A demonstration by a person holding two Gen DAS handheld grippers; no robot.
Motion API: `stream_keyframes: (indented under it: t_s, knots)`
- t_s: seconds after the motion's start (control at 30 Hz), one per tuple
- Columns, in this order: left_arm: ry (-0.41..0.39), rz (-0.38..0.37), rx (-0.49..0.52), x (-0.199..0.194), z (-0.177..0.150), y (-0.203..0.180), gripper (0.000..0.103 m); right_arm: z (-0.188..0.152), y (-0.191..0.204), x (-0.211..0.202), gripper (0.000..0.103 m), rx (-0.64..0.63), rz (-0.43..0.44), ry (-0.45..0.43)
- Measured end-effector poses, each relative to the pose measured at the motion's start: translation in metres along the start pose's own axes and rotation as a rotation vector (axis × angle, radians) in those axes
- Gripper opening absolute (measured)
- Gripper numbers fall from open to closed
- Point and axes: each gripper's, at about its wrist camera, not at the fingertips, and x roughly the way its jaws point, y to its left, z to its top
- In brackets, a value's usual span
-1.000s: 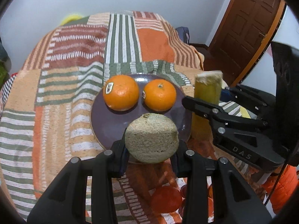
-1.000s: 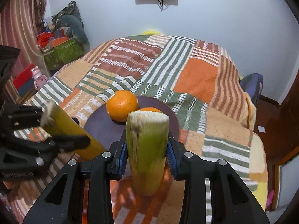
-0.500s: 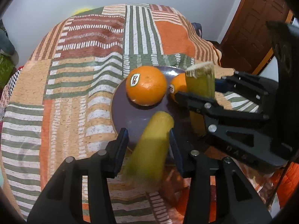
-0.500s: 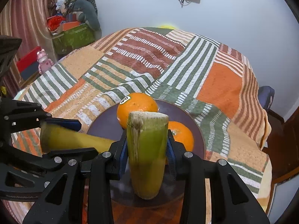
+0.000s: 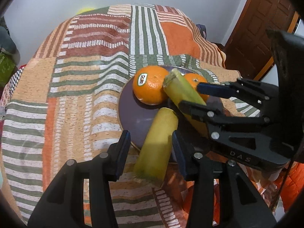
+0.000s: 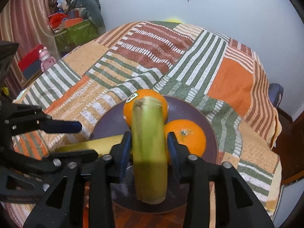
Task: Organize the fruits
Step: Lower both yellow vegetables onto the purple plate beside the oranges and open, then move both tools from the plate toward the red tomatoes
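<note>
Two round oranges [image 5: 150, 90] [image 5: 195, 83] sit on one round dark purple plate [image 5: 133, 121]. Two yellow-green cut stalk pieces [image 5: 157, 144] [image 5: 182, 91] lie there too. One patchwork striped blanket [image 5: 76, 87] covers the bed. Two black handheld grippers [image 5: 151, 148] [image 6: 150, 152] are visible.

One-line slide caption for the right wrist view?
Right tool open around a yellow-green cut stalk piece lying on the dark purple plate beside two oranges.

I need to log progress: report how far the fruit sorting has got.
Done: two oranges sit on the purple plate. In hand: the left gripper and right gripper have just been opening, each with a yellow-green stalk piece between its fingers, lowered onto the plate. Left: drawing both grippers clear.
</note>
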Motion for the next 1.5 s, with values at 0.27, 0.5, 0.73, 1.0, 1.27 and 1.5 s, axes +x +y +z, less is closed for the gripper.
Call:
stream_keyframes:
  t_s: [0.27, 0.5, 0.73, 1.0, 1.27, 1.5]
  knots:
    - [-0.057, 0.045, 0.026, -0.035, -0.007, -0.007, 0.044, -0.011, -0.001, -0.034, 0.043, 0.048, -0.015, -0.035]
    - [-0.109, 0.078, 0.053, -0.074, -0.023, -0.022, 0.058, -0.029, 0.004, -0.089, 0.052, 0.089, -0.014, -0.106]
    - [-0.139, 0.099, 0.058, -0.108, -0.048, -0.033, 0.073, -0.052, 0.019, -0.132, 0.055, 0.105, -0.003, -0.149]
    - [-0.11, 0.118, 0.102, -0.118, -0.084, -0.045, 0.082, -0.088, 0.036, -0.131, 0.062, 0.133, 0.027, -0.105]
    - [-0.026, 0.077, 0.104, -0.104, -0.115, -0.045, 0.082, -0.114, 0.057, -0.101, 0.062, 0.137, 0.059, -0.001]
    - [0.009, 0.068, 0.079, -0.089, -0.128, -0.037, 0.082, -0.118, 0.06, -0.078, 0.061, 0.157, 0.1, 0.045]
